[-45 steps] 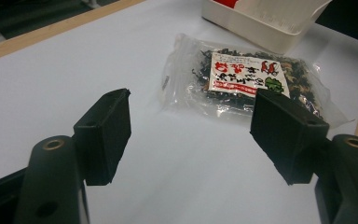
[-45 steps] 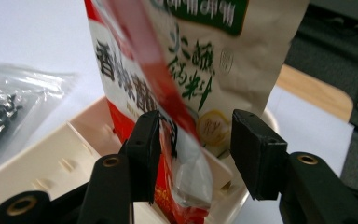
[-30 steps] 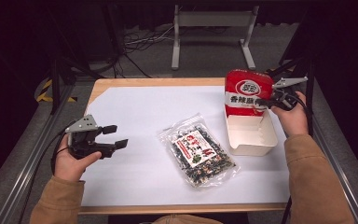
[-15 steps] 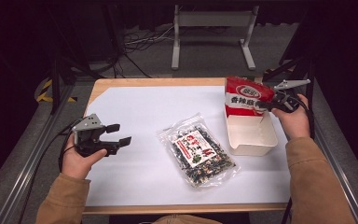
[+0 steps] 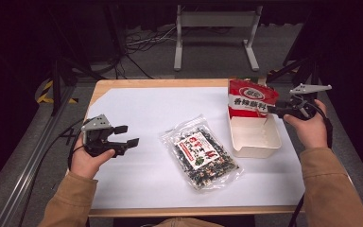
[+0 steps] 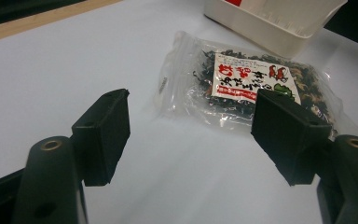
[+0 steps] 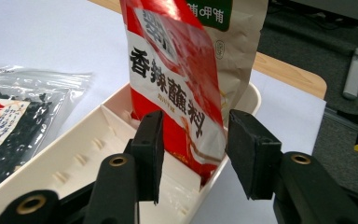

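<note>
A red and tan snack packet (image 5: pixel 250 100) stands upright in the far end of a white tray (image 5: pixel 257 142) at the right of the table. My right gripper (image 5: pixel 270 111) is just to its right. Its jaws have just been opening. In the right gripper view the packet (image 7: pixel 177 93) has its lower edge between the parted pads of the right gripper (image 7: pixel 193 149), and they do not press on it. A clear bag of dark dried bits (image 5: pixel 199 153) lies flat mid-table. My left gripper (image 5: pixel 126 135) rests open at the left, with the bag (image 6: pixel 242 84) beyond its jaws (image 6: pixel 191 130).
White paper (image 5: pixel 160 113) covers the wooden tabletop. The near part of the tray (image 7: pixel 65 163) holds nothing and has ribbed inner walls. A metal stand (image 5: pixel 215 28) and cables sit on the floor beyond the far edge.
The right gripper has let go of the red packet and drawn back a little to the right. The packet now stands in the tray by itself. The left hand has barely moved.
</note>
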Motion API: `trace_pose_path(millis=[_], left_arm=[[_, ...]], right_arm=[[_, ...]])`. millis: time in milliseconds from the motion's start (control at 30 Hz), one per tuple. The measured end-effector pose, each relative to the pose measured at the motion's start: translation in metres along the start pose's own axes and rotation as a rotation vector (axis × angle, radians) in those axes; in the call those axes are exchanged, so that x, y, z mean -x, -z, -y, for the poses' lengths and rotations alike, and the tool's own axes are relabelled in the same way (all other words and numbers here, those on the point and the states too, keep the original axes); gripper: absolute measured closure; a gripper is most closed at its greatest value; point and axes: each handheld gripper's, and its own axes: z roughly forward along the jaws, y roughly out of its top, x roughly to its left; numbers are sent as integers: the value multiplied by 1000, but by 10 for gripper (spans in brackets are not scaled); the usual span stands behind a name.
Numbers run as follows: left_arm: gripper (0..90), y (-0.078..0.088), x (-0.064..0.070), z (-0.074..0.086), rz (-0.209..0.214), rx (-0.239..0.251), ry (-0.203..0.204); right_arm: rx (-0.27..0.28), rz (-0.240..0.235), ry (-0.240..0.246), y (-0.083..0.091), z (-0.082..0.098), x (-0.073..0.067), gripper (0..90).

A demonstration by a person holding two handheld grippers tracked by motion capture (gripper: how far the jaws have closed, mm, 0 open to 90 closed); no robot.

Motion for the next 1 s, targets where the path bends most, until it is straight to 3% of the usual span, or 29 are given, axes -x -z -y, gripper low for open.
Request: trace_pose_path(millis=[167,367,567,667,867,1000], left_arm=[[287,-2,0,0,-5,-7,-5],[287,-4,0,0,-13,-15,-5],[290,-4,0,1,-15,-22,4],[290,-4,0,1,-17,-22,0],[262,-5,-1,1,-8,-7,39],[260,-7,-2,0,-16,-12,36]], right_arm=[[8,3,12,15,2,-11,528],[46,-37,13,25,6,-28,512],[67,-109,24,27,8,-51,513],[85,-124,35,28,9,-60,493],[92,-143,39,29,11,-75,479],[84,-154,49,27,13,-82,459]])
